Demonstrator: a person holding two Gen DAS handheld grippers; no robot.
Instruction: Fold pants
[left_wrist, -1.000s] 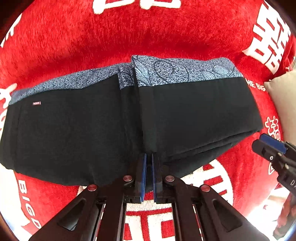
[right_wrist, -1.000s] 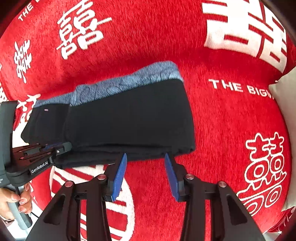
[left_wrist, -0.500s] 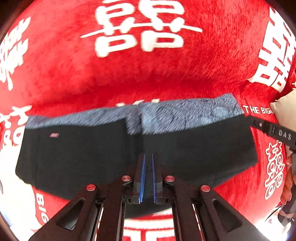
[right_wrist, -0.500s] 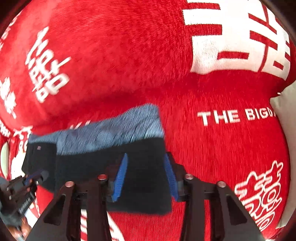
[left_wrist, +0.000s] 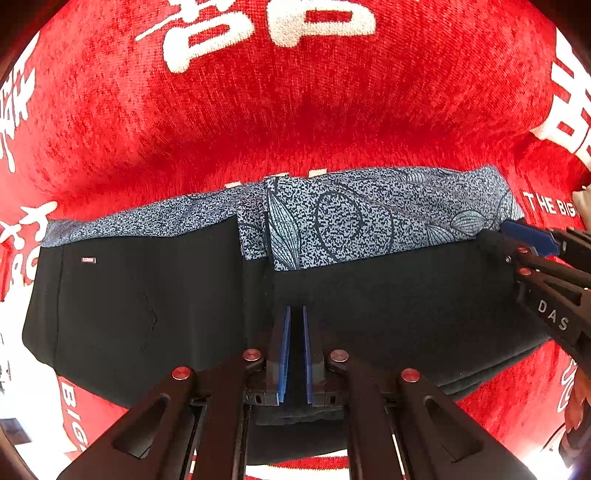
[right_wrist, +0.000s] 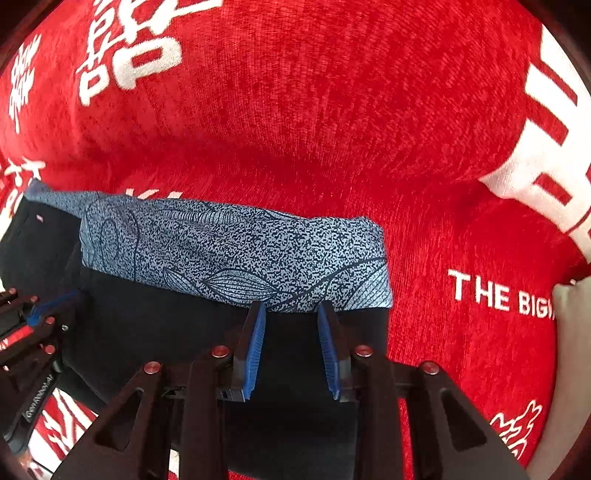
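The black pants (left_wrist: 388, 295) with a blue patterned waistband (left_wrist: 369, 218) lie folded on the red blanket (left_wrist: 295, 110). My left gripper (left_wrist: 294, 314) is nearly closed over the black fabric at the near middle, with a narrow gap between its blue pads; whether cloth is pinched is unclear. My right gripper (right_wrist: 291, 314) is open above the right end of the pants (right_wrist: 166, 325), its fingertips at the lower edge of the waistband (right_wrist: 236, 258). The right gripper also shows at the right edge of the left wrist view (left_wrist: 528, 240).
The red blanket (right_wrist: 332, 129) with white characters and lettering covers the whole surface. A beige cushion (right_wrist: 569, 332) lies at the right edge. The left gripper's body (right_wrist: 29, 332) shows at the left of the right wrist view.
Both grippers moved forward over the pants from the near edge toward the waistband. The right gripper went from just off the near edge to over the black fabric, still open.
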